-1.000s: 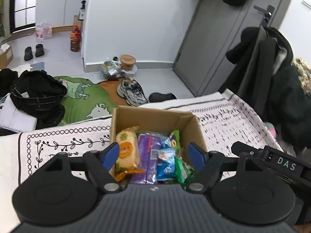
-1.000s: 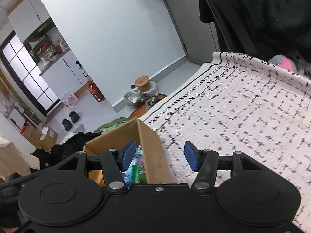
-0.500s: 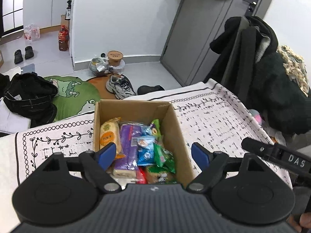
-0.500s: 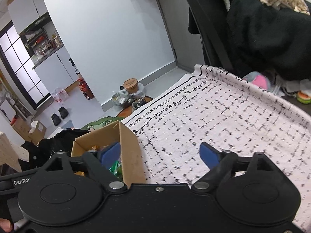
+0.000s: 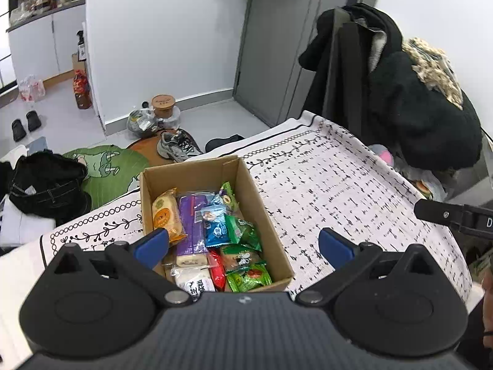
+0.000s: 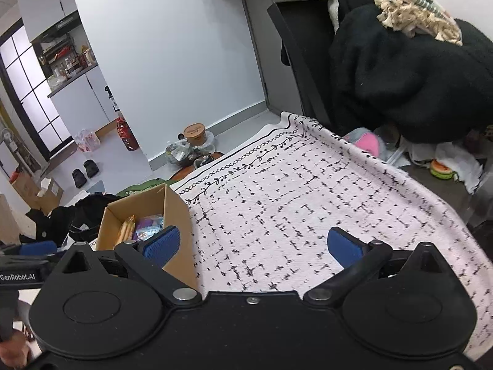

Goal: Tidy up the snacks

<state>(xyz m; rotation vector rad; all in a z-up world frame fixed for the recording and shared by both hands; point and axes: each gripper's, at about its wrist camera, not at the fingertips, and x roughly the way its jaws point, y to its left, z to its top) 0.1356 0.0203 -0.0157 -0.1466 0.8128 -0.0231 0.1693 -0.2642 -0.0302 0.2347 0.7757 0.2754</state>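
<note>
An open cardboard box (image 5: 249, 191) stands on the patterned tablecloth (image 5: 339, 191). It holds several snack packets: an orange-labelled cake (image 5: 165, 215), a purple packet (image 5: 192, 222), a blue packet (image 5: 215, 231) and green packets (image 5: 246, 279). My left gripper (image 5: 243, 246) is open and empty, above the box's near end. My right gripper (image 6: 252, 245) is open and empty over the bare cloth (image 6: 292, 203), to the right of the box (image 6: 177, 212).
A chair piled with black coats (image 5: 400, 92) stands at the table's far right. Beyond the far edge, the floor holds shoes (image 5: 175, 146), a green mat (image 5: 107, 166) and black clothes (image 5: 46, 182). The right gripper's body (image 5: 456, 215) shows at the right edge.
Both grippers have pulled back and risen from the box, and their jaws have opened wider. The box now shows whole, with more of the cloth in view.
</note>
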